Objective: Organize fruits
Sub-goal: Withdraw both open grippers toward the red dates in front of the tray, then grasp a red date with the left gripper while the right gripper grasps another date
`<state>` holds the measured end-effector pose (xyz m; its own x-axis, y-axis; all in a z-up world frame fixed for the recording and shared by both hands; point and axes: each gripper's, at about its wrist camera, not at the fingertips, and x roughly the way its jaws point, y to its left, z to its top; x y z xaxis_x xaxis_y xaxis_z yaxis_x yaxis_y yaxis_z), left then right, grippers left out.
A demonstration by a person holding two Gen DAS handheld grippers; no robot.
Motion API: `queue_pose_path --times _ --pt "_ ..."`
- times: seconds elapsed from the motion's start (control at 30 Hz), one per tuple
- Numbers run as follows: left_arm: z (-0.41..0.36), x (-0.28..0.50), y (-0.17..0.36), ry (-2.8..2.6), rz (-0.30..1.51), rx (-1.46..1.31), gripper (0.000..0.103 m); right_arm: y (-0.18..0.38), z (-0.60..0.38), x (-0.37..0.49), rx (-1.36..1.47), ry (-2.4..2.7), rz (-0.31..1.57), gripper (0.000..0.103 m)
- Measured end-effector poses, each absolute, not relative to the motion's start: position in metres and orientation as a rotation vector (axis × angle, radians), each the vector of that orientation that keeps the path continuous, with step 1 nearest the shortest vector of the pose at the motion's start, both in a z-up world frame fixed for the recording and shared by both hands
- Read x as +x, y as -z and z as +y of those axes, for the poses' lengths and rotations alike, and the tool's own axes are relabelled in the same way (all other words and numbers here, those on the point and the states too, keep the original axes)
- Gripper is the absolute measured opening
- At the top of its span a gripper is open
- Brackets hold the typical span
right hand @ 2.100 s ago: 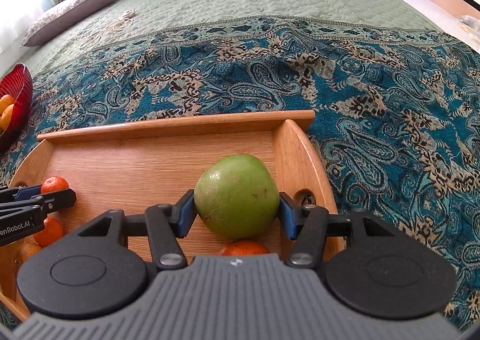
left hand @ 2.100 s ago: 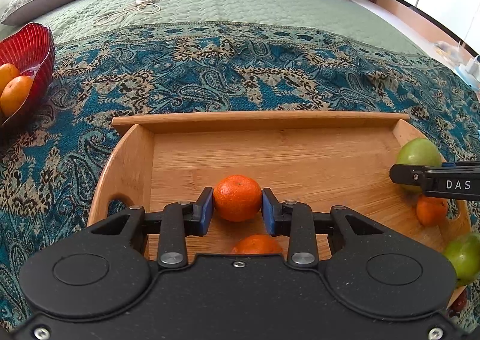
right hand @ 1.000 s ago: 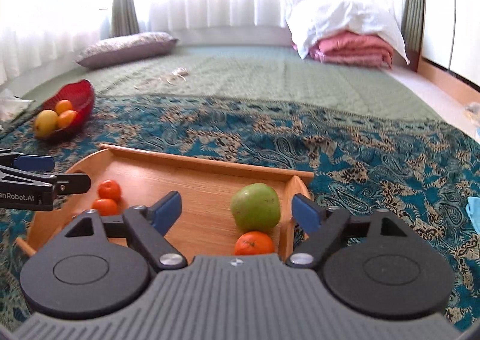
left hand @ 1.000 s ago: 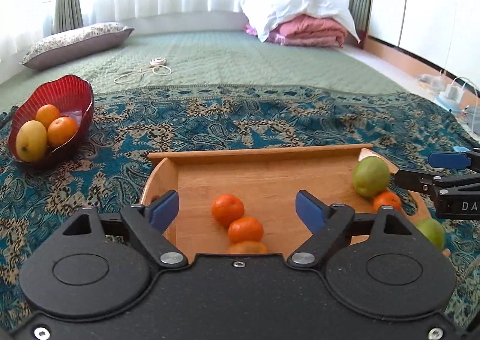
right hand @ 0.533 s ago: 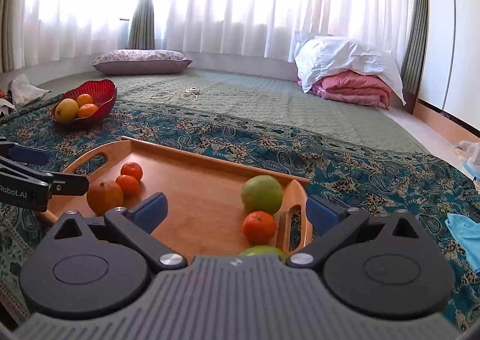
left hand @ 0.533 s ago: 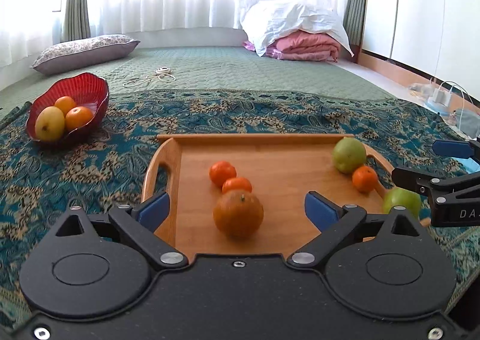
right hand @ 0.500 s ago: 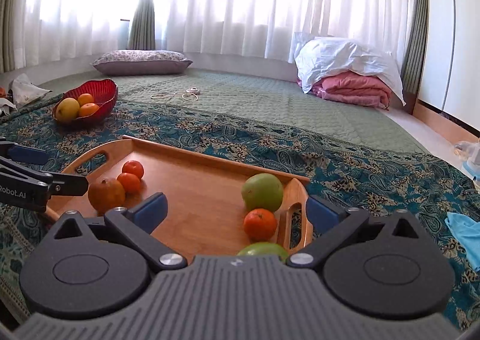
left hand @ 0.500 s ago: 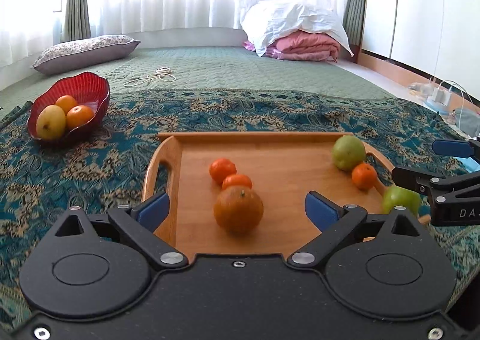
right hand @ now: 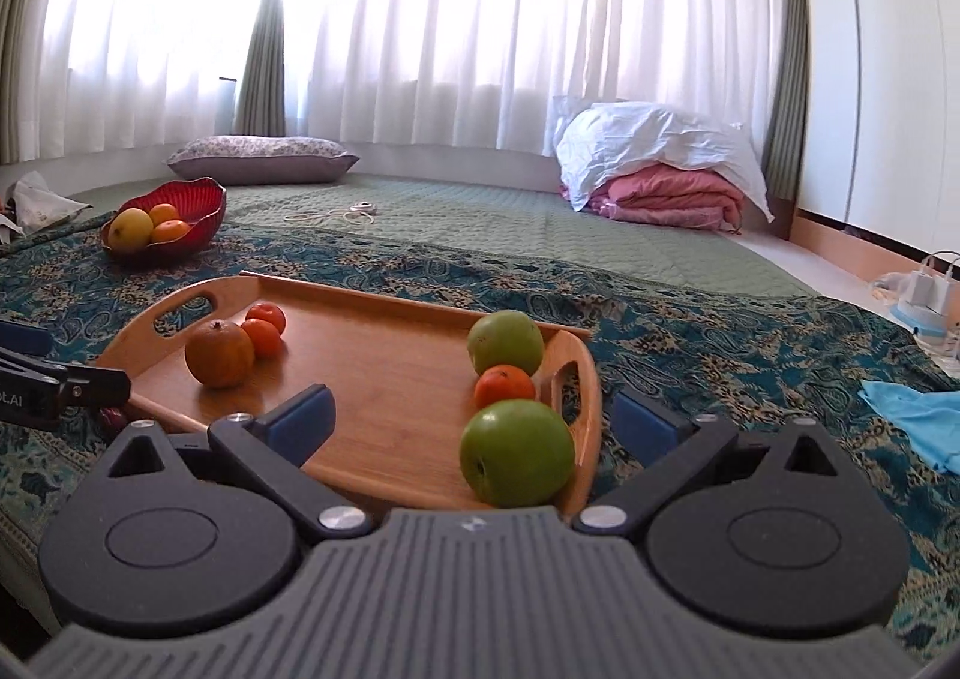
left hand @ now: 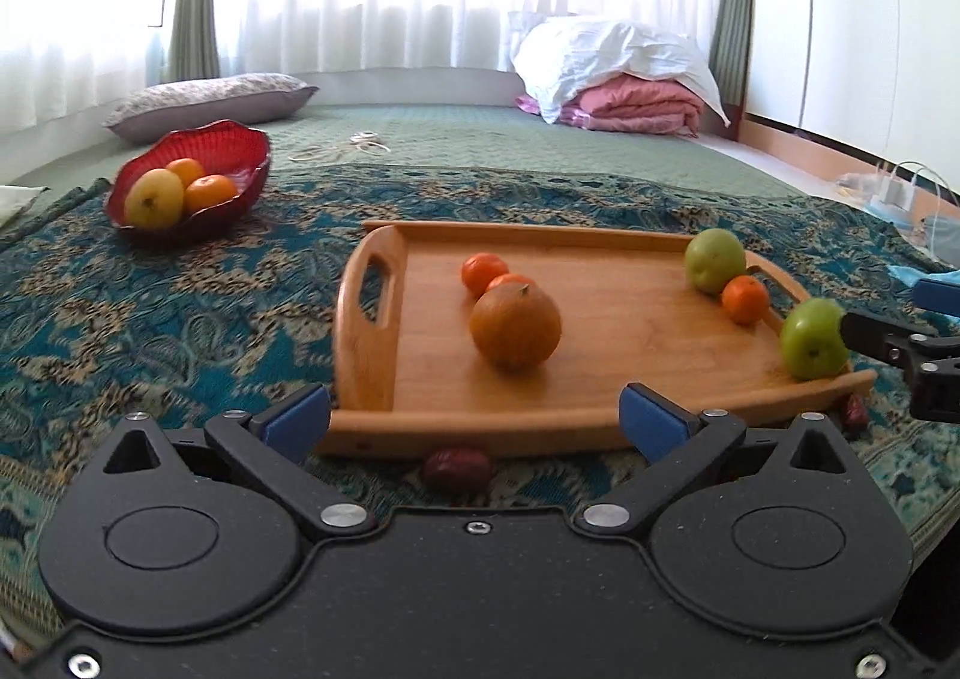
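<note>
Both tongs [left hand: 474,418] [right hand: 471,418] withdrew from tray [left hand: 630,343]; lettering unreadable.

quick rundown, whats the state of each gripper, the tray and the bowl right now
left gripper: open, holding nothing
right gripper: open, holding nothing
wooden tray: flat on the blanket, six fruits on it in two groups
red bowl: upright, three fruits inside
</note>
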<state>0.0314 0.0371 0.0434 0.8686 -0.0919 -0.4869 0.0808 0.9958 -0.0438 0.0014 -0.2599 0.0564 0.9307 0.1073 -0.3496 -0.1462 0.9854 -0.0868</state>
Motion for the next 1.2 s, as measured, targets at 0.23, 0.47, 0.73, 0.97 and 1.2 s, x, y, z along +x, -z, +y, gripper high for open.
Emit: queue_pose_path --times 0.23,0.47,0.73,0.97,1.2 --pt "0.042 0.025 -0.027 0.051 0.539 -0.036 0.102 -0.038 -0.258 -0.015 -0.131 -0.097 0.346 0.103" --pt "0.042 0.028 -0.018 0.033 0.569 -0.029 0.087 -0.023 -0.253 -0.023 -0.165 -0.094 0.379 0.103" --pt "0.04 0.035 -0.011 0.043 0.6 -0.039 0.062 -0.015 -0.256 -0.016 -0.141 -0.076 0.429 0.087" --pt "0.039 0.042 -0.009 0.055 0.606 -0.04 0.047 -0.008 -0.26 -0.004 -0.128 0.009 0.502 0.059" --pt "0.04 0.048 -0.008 0.06 0.611 -0.048 0.031 -0.003 -0.265 0.003 -0.123 0.058 0.543 0.04"
